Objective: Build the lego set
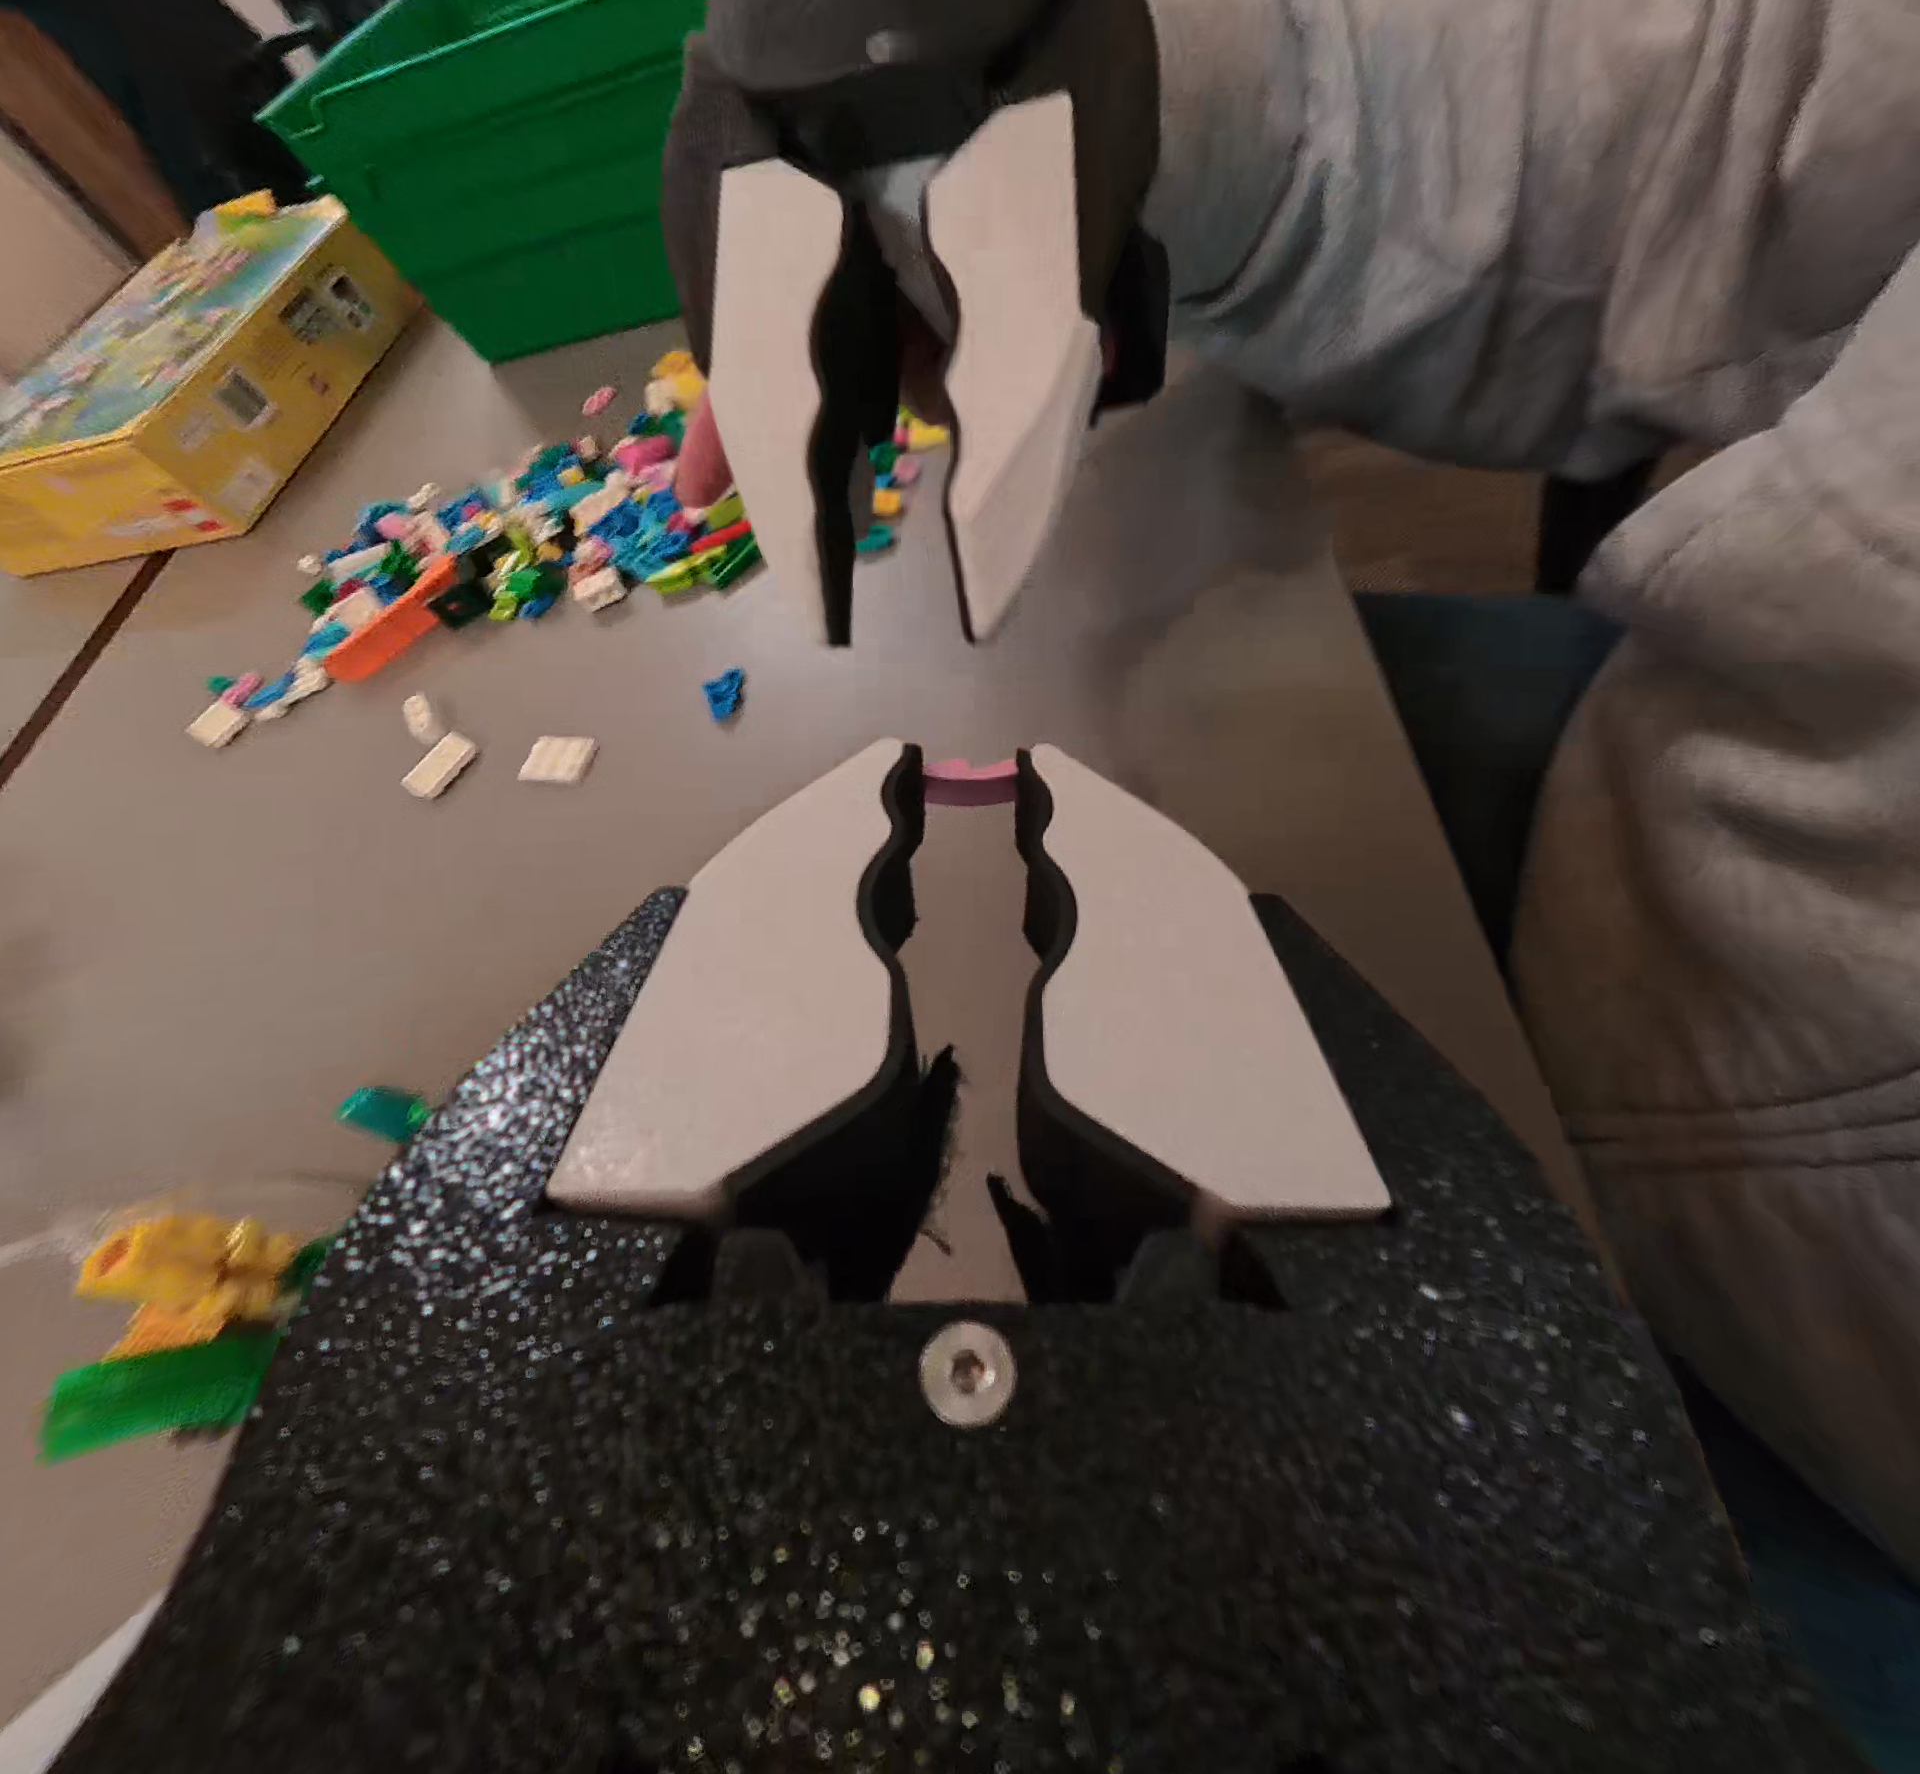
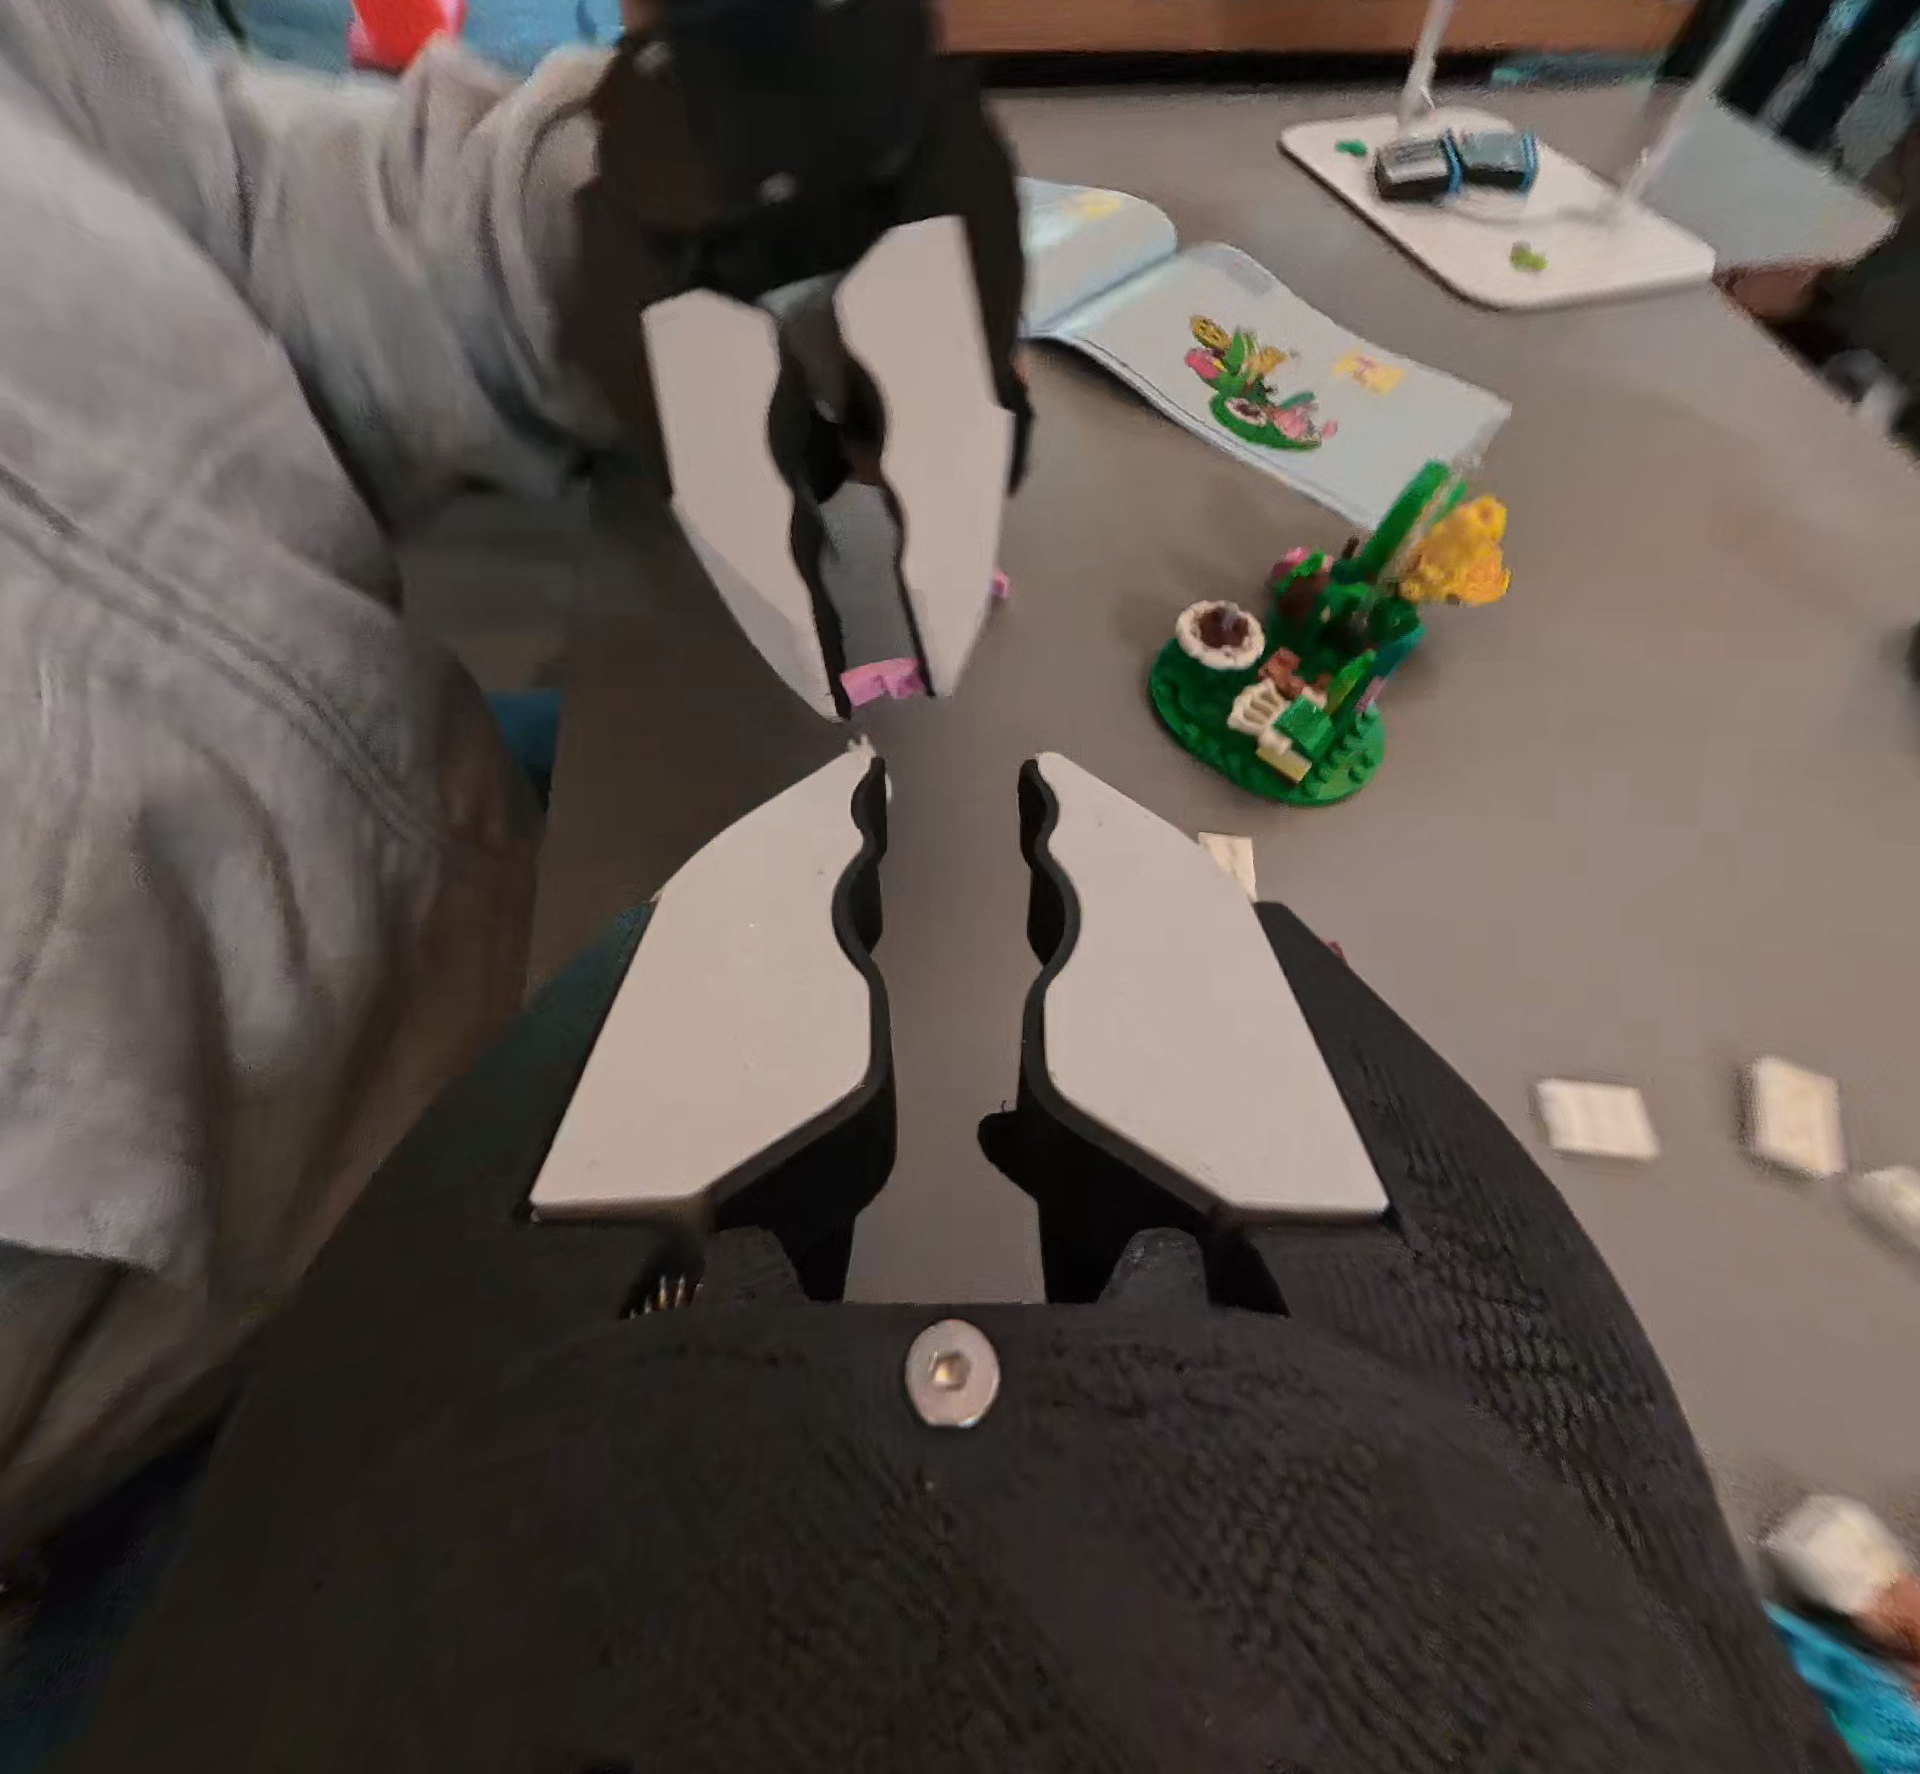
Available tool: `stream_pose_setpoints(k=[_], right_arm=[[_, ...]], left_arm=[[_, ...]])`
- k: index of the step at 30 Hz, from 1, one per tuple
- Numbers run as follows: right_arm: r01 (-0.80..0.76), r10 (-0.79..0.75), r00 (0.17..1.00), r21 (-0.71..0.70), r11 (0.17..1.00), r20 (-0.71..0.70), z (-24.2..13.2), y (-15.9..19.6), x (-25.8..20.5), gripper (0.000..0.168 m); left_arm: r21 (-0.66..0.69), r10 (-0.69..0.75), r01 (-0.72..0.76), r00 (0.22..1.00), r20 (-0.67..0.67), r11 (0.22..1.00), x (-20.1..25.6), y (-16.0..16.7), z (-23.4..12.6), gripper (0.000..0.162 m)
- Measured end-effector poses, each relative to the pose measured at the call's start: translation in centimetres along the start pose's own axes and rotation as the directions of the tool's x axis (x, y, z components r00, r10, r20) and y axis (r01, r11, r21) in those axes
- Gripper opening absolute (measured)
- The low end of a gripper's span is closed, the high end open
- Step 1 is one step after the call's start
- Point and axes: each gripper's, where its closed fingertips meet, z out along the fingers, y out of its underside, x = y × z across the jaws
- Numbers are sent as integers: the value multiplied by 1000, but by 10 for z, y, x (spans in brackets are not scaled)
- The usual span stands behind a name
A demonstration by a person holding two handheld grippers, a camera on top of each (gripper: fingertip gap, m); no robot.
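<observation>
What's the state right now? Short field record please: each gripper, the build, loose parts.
left gripper: shut on pink piece
right gripper: open, empty, tips facing the left gripper's
build: flower model on green base, on table, right of grippers
booklet: open, behind build
loose pile: by yellow box and green bin

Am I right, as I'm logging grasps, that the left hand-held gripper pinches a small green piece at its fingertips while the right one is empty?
Not quite: the piece in the left hand-held gripper is pink, not green, as the left wrist view shows. The right hand-held gripper is indeed empty.
</observation>
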Motion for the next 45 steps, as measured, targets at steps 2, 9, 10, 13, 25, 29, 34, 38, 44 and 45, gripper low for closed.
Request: stream_pose_setpoints(k=[2, 9, 10, 13, 25, 29, 34, 38, 44, 45], right_arm=[[223, -223, 975, -13, 975, -16, -3, -3, -15, 21], [603, -598, 797, -173, 778, 90, 6, 0, -56, 21], [623, -609, 782, -189, 759, 133, 7, 2, -61, 21], [702, -670, 712, -260, 664, 211, 10, 5, -66, 21], [799, -734, 593, -362, 481, 332, 25, 10, -74, 11], [779, -709, 615, -406, 478, 345, 25, 13, -68, 4], [718, -698, 657, -519, 463, 285, 20, 27, -43, 4], [647, -676, 701, -600, 470, 226, 18, 46, -24, 4], [521, -582, 796, -679, 518, 167, 23, 69, -10, 4], [507, -565, 809, -678, 532, 162, 25, 70, -10, 4]], left_arm=[[20, -31, 34, 995, -98, 999, 11, -6, 6, 17], [30, -137, 175, 855, -499, 984, 53, -17, -3, 17], [6, -133, 160, 837, -531, 987, 58, -15, -5, 17], [-62, -133, 119, 822, -554, 991, 64, -7, -5, 17], [-117, -140, 90, 827, -545, 989, 65, -3, -3, 17], [-128, -156, 104, 847, -508, 986, 59, -1, 2, 18], [-137, -203, 166, 924, -324, 976, 34, 7, -3, 32], [-118, -191, 181, 979, -77, 976, 12, 21, -29, 34], [-208, -228, 253, 964, 136, 945, 18, 60, -48, 27], [-239, -223, 258, 961, 165, 936, 20, 66, -48, 24]])
